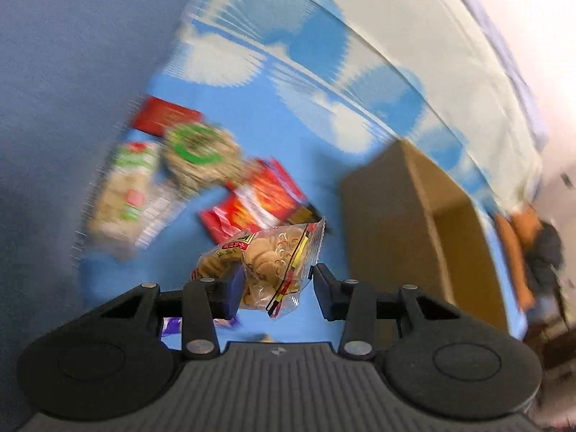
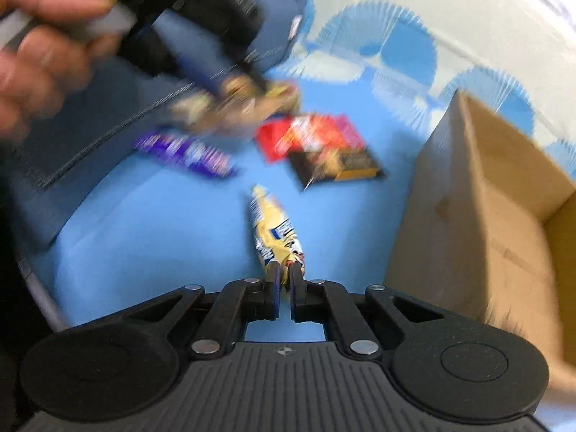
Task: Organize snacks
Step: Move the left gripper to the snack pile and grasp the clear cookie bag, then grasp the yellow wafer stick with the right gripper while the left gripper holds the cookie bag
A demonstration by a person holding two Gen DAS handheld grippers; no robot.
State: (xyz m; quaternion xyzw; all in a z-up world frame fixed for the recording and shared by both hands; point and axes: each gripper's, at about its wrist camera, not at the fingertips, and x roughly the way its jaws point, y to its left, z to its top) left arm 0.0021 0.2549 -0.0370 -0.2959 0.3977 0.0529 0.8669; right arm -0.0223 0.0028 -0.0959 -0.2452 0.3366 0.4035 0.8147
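from the left wrist, the left gripper point(image 1: 275, 288) has its two fingers spread wide, and one clear bag of biscuits point(image 1: 266, 262) sits between them. the bag rests against the left finger's blue pad, with a gap to the right finger, so whether it is truly pinched i cannot tell. beyond it, on the blue cloth point(image 1: 280, 151) with its white and blue scalloped pattern, i count several packets, all smeared by blur: one red packet point(image 1: 257, 198) just behind the biscuits, one round pack with a green ring point(image 1: 199, 151), one long biscuit pack with green and red print point(image 1: 124, 190) to the left, and one dark red flat box point(image 1: 163, 115) farthest back. a sliver of purple wrapper point(image 1: 171, 325) peeks out under the left finger. one open cardboard box point(image 1: 414, 223) stands to the right, near the gripper.

from the right wrist, the right gripper point(image 2: 284, 284) has its fingers drawn narrow, nipping the near end of one yellow snack packet point(image 2: 273, 230), which stretches away over the cloth. ahead lie one purple wrapper point(image 2: 187, 153) to the left and one red and black bag point(image 2: 316, 147) to the right, well apart from each other. up left, a hand point(image 2: 43, 43) holds the other gripper, blurred, with the biscuit bag point(image 2: 234, 102) at its tip. the cardboard box point(image 2: 486, 216) fills the right side, just beside the yellow packet.
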